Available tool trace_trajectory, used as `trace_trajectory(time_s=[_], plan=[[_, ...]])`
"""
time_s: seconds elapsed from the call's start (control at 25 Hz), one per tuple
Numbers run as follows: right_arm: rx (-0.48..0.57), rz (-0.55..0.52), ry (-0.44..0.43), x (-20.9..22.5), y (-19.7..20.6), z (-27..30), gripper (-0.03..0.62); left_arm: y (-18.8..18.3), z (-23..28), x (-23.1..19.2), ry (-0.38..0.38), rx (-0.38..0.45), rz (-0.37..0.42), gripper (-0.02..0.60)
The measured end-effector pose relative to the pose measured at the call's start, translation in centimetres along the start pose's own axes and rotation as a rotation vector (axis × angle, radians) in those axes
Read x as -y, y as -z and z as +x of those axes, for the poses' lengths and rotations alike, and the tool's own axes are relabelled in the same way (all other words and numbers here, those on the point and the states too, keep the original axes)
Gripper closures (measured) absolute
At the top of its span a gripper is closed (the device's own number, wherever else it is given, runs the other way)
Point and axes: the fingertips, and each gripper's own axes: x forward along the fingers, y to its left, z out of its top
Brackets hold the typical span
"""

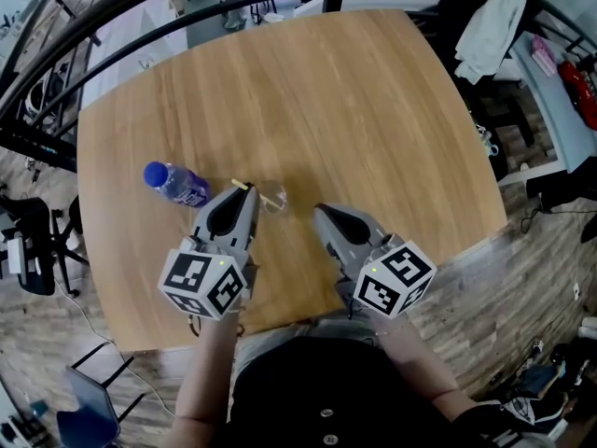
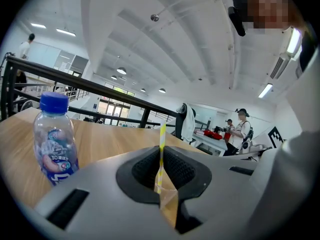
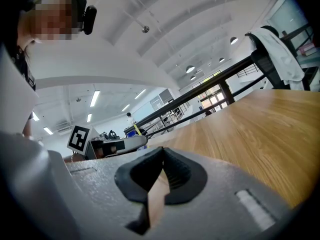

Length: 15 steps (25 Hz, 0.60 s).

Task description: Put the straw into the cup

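My left gripper point(image 2: 161, 156) pinching straw point(image 2: 162, 136), right gripper point(image 3: 162, 157) pressed together, "3D"-labelled bottle point(image 2: 55, 144) at left, cup point(image 1: 273, 197) in head view only.

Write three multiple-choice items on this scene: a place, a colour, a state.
1. The clear plastic bottle stands on the wooden table: A left of the left gripper; B right of it; C at the table's far edge.
2. Its screw cap is: A red; B blue; C green.
3. The left gripper is: A open, empty; B shut on the bottle; C shut on the thin yellow-and-white striped straw.
Key: 1 A, the head view shows the bottle to that gripper's left; 2 B, the cap is blue in both views; 3 C, its jaws pinch the upright straw.
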Motion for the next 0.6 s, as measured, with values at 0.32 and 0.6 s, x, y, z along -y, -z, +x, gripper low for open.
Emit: trace_trajectory(time_s=[0.32, 0.6], plan=[[0.001, 0.001, 0.002, -0.5, 0.1, -0.6, 0.595, 0.9, -0.1, 0.3, -0.005, -0.028, 0.002, 0.546], [0.005, -0.004, -0.009, -1.5, 0.0, -0.8, 0.595, 0.7, -0.7, 0.2, -0.016, -0.035, -0.003, 0.501]])
